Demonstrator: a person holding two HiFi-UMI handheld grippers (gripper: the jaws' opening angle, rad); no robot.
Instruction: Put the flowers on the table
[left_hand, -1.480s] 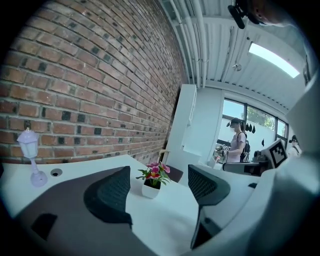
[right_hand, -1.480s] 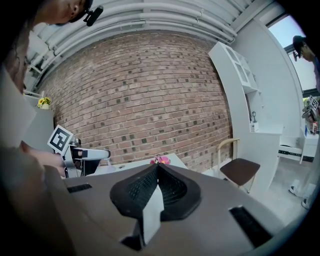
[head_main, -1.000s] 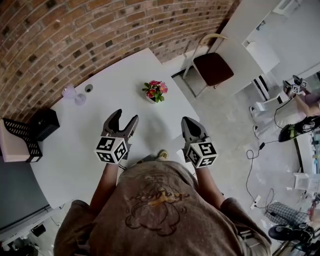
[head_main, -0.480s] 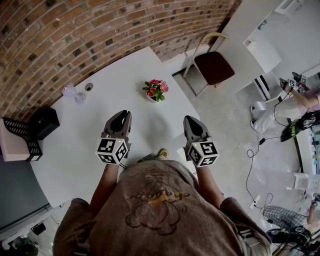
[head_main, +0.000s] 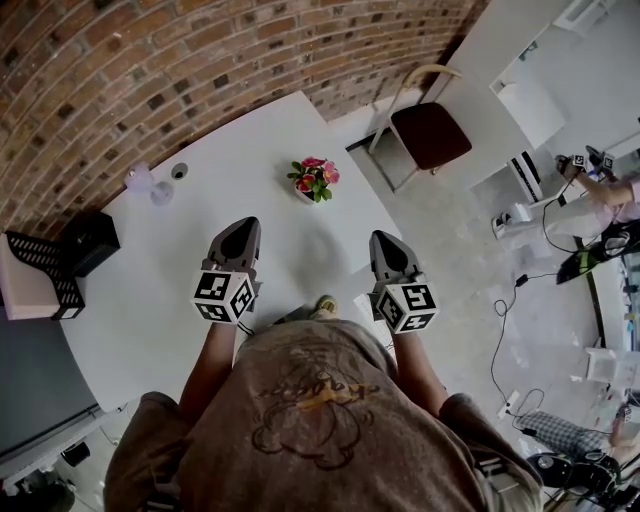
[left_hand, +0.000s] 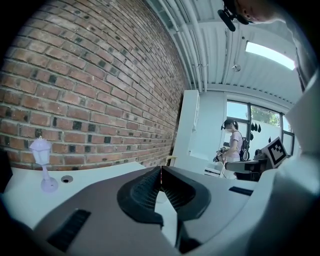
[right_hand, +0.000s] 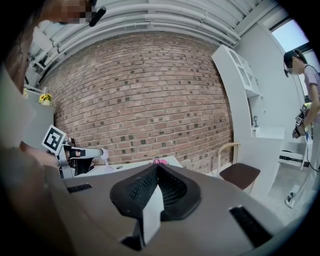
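A small pot of pink and red flowers (head_main: 313, 180) stands on the white table (head_main: 230, 160), toward its far right corner. My left gripper (head_main: 241, 229) hovers above the table's near part, well short of the flowers, with its jaws shut and nothing between them. My right gripper (head_main: 385, 243) is held over the table's right edge, also shut and empty. In the right gripper view only the pink tips of the flowers (right_hand: 159, 161) peek over the closed jaws. The left gripper view shows the two pads meeting at the tips, with the flowers hidden.
A lilac lamp-shaped ornament (head_main: 139, 181) and a small round hole (head_main: 179, 172) are at the table's far left by the brick wall. A black box (head_main: 88, 246) and rack (head_main: 42, 270) are at the left. A chair (head_main: 425, 130) stands right of the table. A person (left_hand: 233, 145) stands farther off.
The left gripper's jaws have gone from wide open to shut, with nothing caught between them. The right gripper has stayed shut and hardly moved.
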